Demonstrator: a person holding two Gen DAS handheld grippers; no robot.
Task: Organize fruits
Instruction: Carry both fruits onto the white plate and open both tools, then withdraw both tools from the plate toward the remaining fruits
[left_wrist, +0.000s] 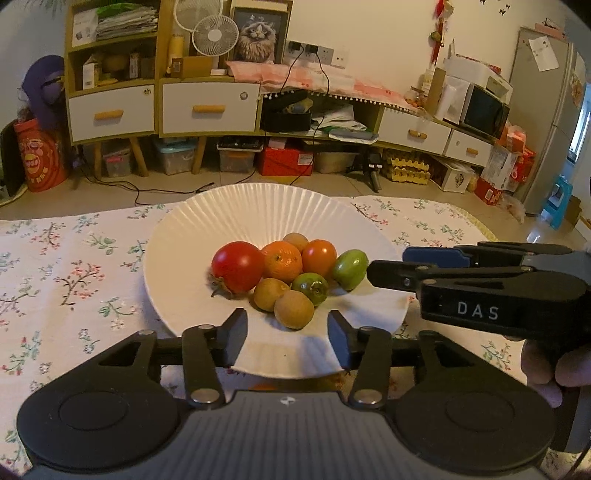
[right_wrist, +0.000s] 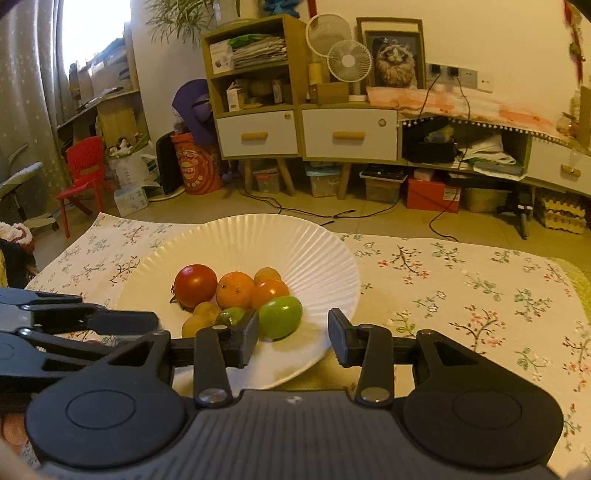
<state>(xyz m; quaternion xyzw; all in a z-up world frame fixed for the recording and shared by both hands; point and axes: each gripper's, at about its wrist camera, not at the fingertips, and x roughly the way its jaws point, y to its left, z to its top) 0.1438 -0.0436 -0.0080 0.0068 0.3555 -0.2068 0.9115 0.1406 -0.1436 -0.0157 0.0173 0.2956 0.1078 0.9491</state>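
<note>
Both grippers' jaws stand open, empty, before the plate (left_wrist: 207, 218) of fruits (left_wrist: 280, 273); a fan (left_wrist: 216, 36) beyond.

Both wrist views face the plate (left_wrist: 177, 236) closely.

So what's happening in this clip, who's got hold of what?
A person holds a two-finger gripper in each hand over a floral tablecloth. All the fruit in view sits piled on a white ribbed plate: a red tomato, an orange, a green tomato and several small brownish fruits. The left gripper and right gripper both stand open at the plate's near edge, holding nothing.
</note>
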